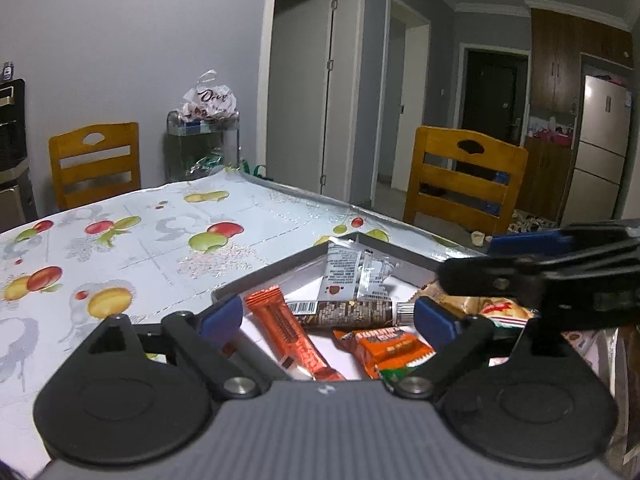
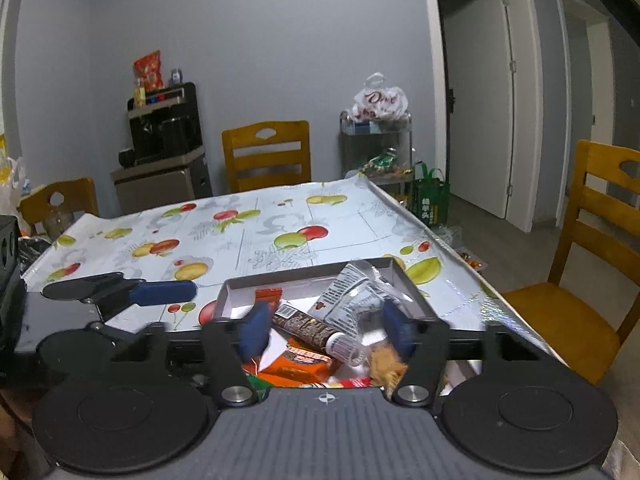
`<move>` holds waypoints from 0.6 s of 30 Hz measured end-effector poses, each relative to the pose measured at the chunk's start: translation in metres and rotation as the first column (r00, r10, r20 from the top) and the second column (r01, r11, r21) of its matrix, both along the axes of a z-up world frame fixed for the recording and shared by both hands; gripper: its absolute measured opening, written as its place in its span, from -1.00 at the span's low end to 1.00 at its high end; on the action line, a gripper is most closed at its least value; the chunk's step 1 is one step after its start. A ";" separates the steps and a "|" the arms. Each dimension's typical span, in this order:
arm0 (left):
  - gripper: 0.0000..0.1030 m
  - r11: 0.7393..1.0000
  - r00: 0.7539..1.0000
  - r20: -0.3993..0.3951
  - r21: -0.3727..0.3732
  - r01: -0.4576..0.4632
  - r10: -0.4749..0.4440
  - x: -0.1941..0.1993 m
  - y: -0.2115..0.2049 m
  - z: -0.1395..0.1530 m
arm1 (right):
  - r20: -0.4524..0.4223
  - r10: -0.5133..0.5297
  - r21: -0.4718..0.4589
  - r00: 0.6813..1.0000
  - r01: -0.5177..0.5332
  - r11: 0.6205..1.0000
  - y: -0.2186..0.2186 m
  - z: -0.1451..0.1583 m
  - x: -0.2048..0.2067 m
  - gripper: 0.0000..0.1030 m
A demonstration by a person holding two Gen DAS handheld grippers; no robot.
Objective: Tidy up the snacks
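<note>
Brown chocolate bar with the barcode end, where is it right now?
The brown chocolate bar lies inside the grey tray, in the left wrist view between the orange wafer bar and the silver packet, crosswise just beyond the open left gripper.

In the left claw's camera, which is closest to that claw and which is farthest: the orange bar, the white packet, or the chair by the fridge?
1. Orange bar: in the box, between the left claw's open fingers.
2. White packet: propped in the box's far corner.
3. Wooden chair: past the table edge, on the right.
</note>
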State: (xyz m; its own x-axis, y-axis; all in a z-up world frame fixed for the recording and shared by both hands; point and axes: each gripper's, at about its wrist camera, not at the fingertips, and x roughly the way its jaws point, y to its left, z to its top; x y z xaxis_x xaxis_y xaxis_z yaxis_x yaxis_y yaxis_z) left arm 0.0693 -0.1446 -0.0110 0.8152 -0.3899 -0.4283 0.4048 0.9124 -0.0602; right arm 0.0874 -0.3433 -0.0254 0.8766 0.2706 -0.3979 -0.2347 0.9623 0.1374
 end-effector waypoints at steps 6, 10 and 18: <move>0.88 0.994 0.996 -0.072 0.096 0.054 -0.047 -0.025 0.010 0.002 | 0.013 -0.022 0.003 1.000 0.022 1.000 -0.012 0.004 -0.027 1.00; 0.88 0.982 0.996 -0.064 0.175 0.073 -0.062 -0.050 0.021 -0.001 | -0.006 -0.025 -0.006 1.000 0.025 1.000 -0.013 0.002 -0.044 1.00; 0.89 0.958 0.989 -0.053 0.246 0.146 -0.137 -0.095 0.044 -0.013 | -0.049 -0.119 0.015 0.992 0.120 0.993 -0.014 -0.010 -0.091 1.00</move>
